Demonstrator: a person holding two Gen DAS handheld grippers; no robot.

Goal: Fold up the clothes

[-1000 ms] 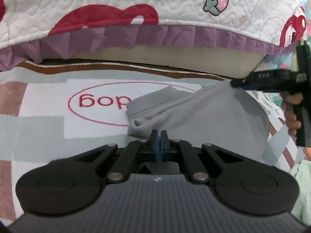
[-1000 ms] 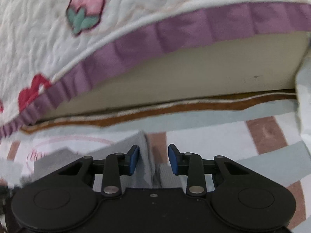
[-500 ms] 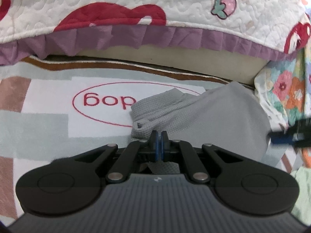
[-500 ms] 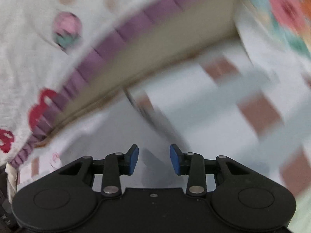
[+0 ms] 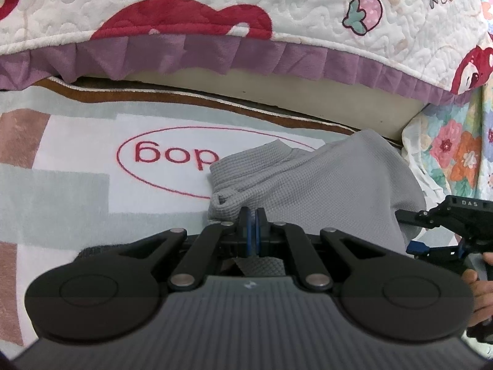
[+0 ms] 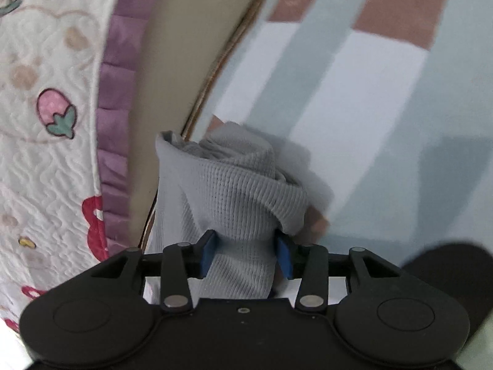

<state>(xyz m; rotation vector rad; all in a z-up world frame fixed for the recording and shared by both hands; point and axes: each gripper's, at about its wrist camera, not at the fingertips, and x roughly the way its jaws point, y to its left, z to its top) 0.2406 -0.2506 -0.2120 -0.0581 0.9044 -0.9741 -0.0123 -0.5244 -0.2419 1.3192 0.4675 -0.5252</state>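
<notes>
Left gripper [image 5: 252, 215] first: its blue pads are pressed together, pinching the near edge of the grey knit garment [image 5: 308, 185], and a scrap of the same waffle fabric shows just behind the jaws. That garment is our landmark. It lies in a rumpled heap on the patterned rug [image 5: 77, 185], with the red oval and its upside-down "dog" lettering [image 5: 175, 157] just to the left of it, partly covered by its left edge. Beyond the garment runs the cream bed base [image 5: 277, 83], topped by the quilted strawberry bedspread [image 5: 215, 0] with its purple frill. To the right of the garment hangs a floral cloth [image 5: 456, 154].

Now the right gripper [image 5: 431, 240], coming in at the garment's right edge, a hand [image 5: 480, 280] wrapped around its grip. From its own camera, the right gripper [image 6: 243, 256] has a bunched fold of the garment [image 6: 240, 191] between its blue pads, and the jaws are opening; the fabric fills the gap from pad to pad.
</notes>
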